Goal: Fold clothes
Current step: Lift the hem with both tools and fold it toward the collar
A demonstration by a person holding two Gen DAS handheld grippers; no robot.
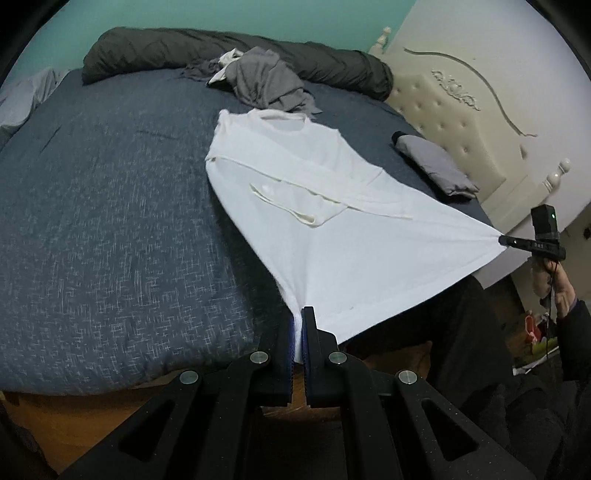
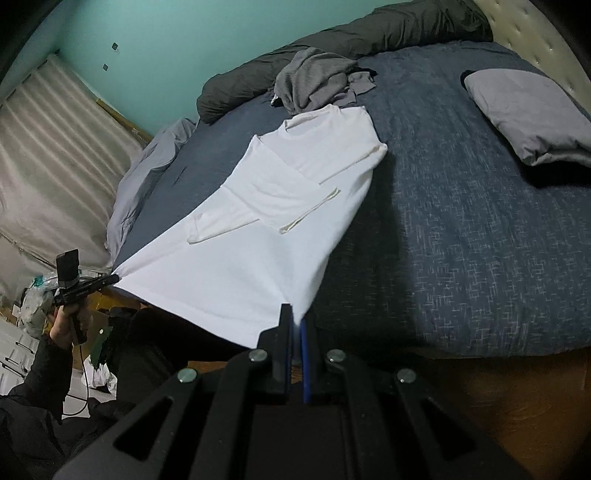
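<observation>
— Black left tongs (image 1: 298, 325) sit clamped on one bottom corner of the white knit long-sleeved shirt (image 1: 314, 206); the right tongs (image 2: 295, 321) pinch the other.

— Which step?

— Sleeves are already crossed over the chest, collar end on the blue-grey woven bedspread (image 1: 110, 221), hem lifted taut. Likely next: carry the hem toward the collar.

— Room?

— Crumpled grey garment (image 1: 266, 81) touches the collar; folded grey cloth (image 2: 528, 110) lies well apart.

You've got a dark rolled duvet (image 1: 236, 48) along the teal wall (image 1: 221, 14), a cream tufted headboard (image 1: 454, 122), and a striped curtain (image 2: 55, 166) off left
</observation>
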